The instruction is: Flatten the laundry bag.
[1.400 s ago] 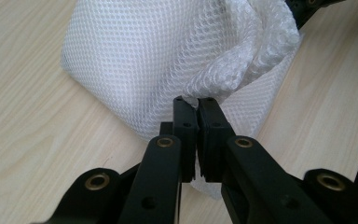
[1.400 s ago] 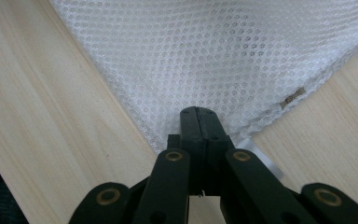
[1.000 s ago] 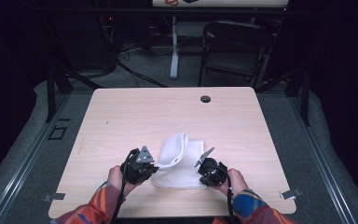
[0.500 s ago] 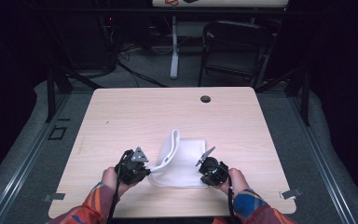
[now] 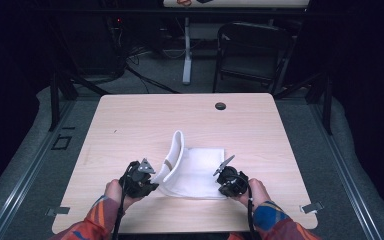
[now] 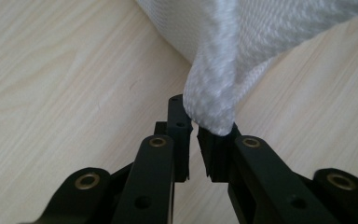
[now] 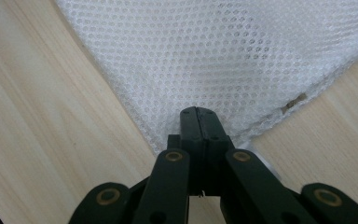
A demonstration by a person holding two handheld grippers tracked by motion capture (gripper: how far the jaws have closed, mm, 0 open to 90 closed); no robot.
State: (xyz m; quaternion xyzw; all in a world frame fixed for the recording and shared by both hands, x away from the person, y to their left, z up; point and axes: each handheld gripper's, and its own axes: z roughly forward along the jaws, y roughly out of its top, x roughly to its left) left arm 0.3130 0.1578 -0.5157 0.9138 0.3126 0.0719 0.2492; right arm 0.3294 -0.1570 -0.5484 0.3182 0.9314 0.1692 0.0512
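- White mesh cloth [image 5: 195,170] lying on the near half of the wooden table [image 5: 130,125], between the two grippers; most of it flat, with its left edge lifted and curled upward into a standing fold.
- Seen close in the right gripper view as fine dotted mesh [image 7: 214,60], spread flat on the wood, one corner reaching down to the jaws.
- Seen in the left gripper view as a bunched, hanging fold [image 6: 219,93] — raised off the tabletop.
- Left gripper [image 5: 142,179] at the cloth's lifted left edge, held in the left hand [image 5: 115,191]; in its own view [image 6: 194,140] jaws slightly parted, a narrow gap between them, the fold's tip resting against the right jaw's top — not clearly pinched.
- Right gripper [image 5: 228,176] at the cloth's near right corner, held in the right hand [image 5: 256,192]; in its own view [image 7: 199,123] jaws pressed together, clamped on the cloth's corner at table level.
- Orange, blue and red patterned sleeves [image 5: 275,227] entering from the bottom edge.
- Small dark round hole [image 5: 220,106] near the table's far edge, well apart from the cloth.
- Dark chair [image 5: 252,50] and cables on the floor beyond the table.
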